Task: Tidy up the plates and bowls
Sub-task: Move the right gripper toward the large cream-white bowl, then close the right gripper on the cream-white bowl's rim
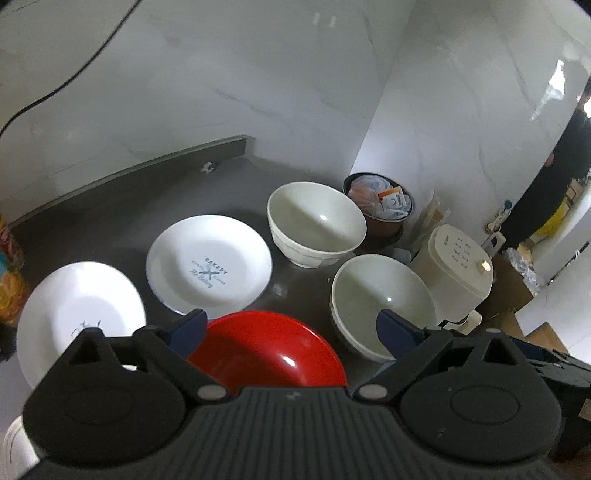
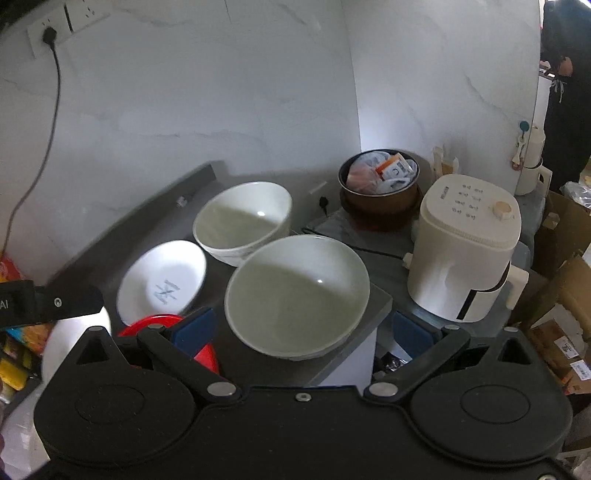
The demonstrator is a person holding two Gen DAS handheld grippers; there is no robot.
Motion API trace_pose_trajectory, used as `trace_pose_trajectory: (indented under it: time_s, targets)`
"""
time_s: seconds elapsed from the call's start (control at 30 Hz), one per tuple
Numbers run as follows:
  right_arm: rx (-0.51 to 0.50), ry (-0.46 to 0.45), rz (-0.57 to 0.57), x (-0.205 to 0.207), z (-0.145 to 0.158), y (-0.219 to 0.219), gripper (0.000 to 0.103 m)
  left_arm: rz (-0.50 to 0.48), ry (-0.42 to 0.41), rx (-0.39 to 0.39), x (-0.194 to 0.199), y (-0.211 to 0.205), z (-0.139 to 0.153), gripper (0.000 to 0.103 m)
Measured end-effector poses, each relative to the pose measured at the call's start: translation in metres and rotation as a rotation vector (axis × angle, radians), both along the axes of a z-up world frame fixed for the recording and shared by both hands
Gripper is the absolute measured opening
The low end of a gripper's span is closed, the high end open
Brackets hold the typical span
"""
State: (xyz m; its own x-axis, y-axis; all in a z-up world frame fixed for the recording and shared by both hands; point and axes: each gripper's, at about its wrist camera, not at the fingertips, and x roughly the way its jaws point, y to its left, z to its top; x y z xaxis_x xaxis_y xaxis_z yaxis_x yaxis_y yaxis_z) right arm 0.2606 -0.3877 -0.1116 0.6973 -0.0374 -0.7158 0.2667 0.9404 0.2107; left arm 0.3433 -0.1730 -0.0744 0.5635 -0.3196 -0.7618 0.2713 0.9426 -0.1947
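Five dishes sit on the dark grey counter [image 1: 110,206], spread apart and unstacked. Nearest the left gripper [image 1: 291,326] is a red bowl [image 1: 273,350], lying right under and between its blue-padded fingers, which stand wide apart and hold nothing. Just left of the red bowl is a plain white plate [image 1: 77,310] with a faint mark in its middle. To the right, near the counter's corner, stands a deep white bowl [image 1: 380,299]; the left gripper's right finger crosses in front of its rim in the left wrist view, though I cannot tell if they touch.

The right gripper [image 2: 304,328] is also spread open and empty, with that same near white bowl [image 2: 299,291] sitting between its fingers, just ahead of them. Part of the left gripper's black body shows at the left edge of the right wrist view.

Further back, a white plate printed with blue lettering [image 1: 210,266] lies behind the red bowl, and a second deep white bowl [image 1: 316,221] stands behind and right of it, close to the printed plate but apart.

Beyond the counter's right end, on a lower surface, stands a cream kitchen appliance [image 2: 465,247] with a round knob, and behind it a brown pot [image 2: 380,195] filled with packets. A marble-look wall [image 2: 221,92] rises at the back, with a socket [image 2: 48,35] and a black cord [image 2: 51,110] hanging from it.
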Motion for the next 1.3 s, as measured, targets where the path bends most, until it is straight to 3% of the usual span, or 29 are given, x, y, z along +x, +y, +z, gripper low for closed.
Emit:
trace_pose_trajectory:
  time_s: [0.5,0.83,1.0,1.17,1.2,1.3]
  targets:
    - [0.022,0.09,0.059,0.052,-0.043,-0.034,0.077,0.049,0.12,0.037,0.048,-0.051,-0.046,0.06]
    - [0.064,0.179,0.082,0.082,-0.074,-0.064,0.057,0.09,0.218,0.071,0.078,-0.083,-0.083,0.044]
    - [0.1,0.228,0.123,0.096,-0.09,-0.071,0.037,0.11,0.283,0.064,0.093,-0.093,-0.103,0.033]
    - [0.108,0.247,0.137,0.106,-0.098,-0.072,0.034,0.123,0.339,0.072,0.102,-0.103,-0.121,0.026]
    - [0.113,0.25,0.14,0.108,-0.1,-0.073,0.03,0.135,0.361,0.067,0.104,-0.103,-0.125,0.018]
    - [0.13,0.266,0.161,0.112,-0.105,-0.076,0.017,0.147,0.364,0.065,0.107,-0.105,-0.128,0.014]
